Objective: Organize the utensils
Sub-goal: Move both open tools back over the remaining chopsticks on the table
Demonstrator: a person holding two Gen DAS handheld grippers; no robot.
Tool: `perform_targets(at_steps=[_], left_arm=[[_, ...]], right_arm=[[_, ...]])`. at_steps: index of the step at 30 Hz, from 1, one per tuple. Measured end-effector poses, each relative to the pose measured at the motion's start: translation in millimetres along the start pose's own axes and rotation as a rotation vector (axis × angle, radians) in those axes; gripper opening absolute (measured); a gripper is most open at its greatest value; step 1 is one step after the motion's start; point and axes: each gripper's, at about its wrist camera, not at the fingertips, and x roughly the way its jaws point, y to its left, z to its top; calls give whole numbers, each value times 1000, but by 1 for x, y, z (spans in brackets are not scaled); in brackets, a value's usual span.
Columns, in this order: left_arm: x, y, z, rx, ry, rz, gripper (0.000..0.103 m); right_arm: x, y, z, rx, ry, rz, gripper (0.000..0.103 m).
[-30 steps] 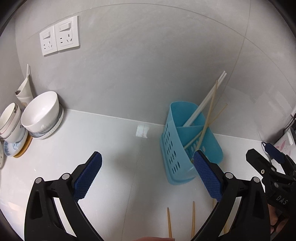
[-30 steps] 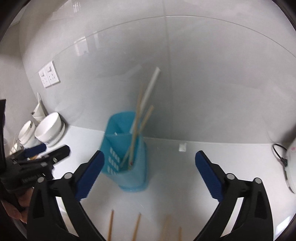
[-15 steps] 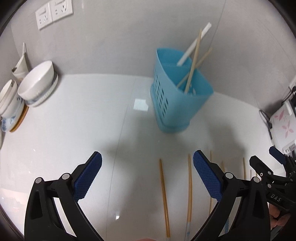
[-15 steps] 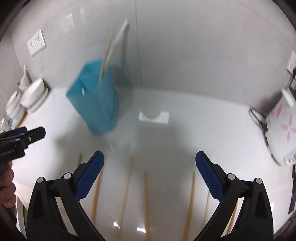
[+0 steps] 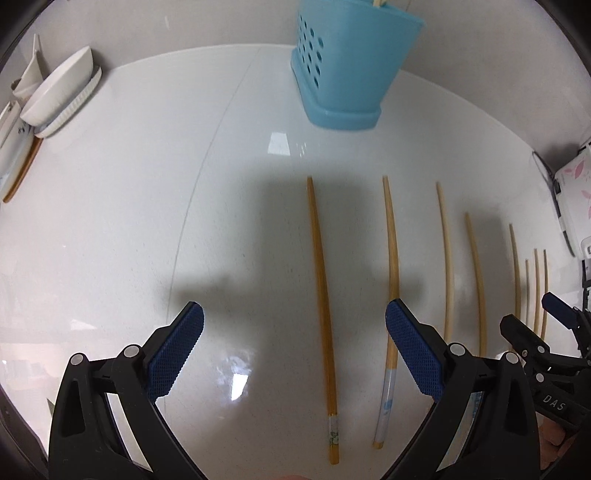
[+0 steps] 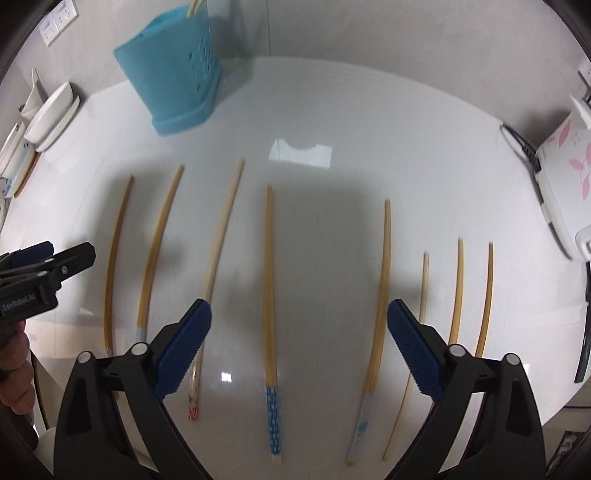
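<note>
Several wooden chopsticks lie side by side on the white counter [image 5: 110, 221]. My left gripper [image 5: 293, 310] points down over them, open, and one plain chopstick [image 5: 320, 288] lies below the gap between its blue pads. My right gripper [image 6: 299, 306] hangs over the row further right. Its jaws are closing but stand wide, and a chopstick with a blue patterned end [image 6: 269, 295] lies under the gap, untouched. Another chopstick [image 6: 382, 280] runs by its right pad. The blue perforated utensil holder [image 5: 351, 62] [image 6: 173, 70] stands at the back with a few sticks in it.
Stacked white bowls [image 5: 59, 96] [image 6: 51, 110] sit at the far left by the wall. A white appliance with pink flowers [image 6: 565, 173] and its cable stand at the right edge. Wall sockets [image 6: 59, 20] are at the upper left. The counter's front edge runs close below the chopstick ends.
Both grippers have tipped downward and sunk toward the counter. The holder has slid to the top of both views and the row of chopsticks has come fully into sight beneath the fingers.
</note>
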Motion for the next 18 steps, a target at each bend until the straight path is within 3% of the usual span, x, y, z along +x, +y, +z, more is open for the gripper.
perform_targets(at_steps=[12, 18], left_arm=[[22, -4, -18, 7, 107, 19, 85], [31, -7, -20, 9, 161, -16, 69]], right_arm=[[24, 10, -10, 2, 137, 5, 54], [31, 16, -10, 3, 179, 11, 36]])
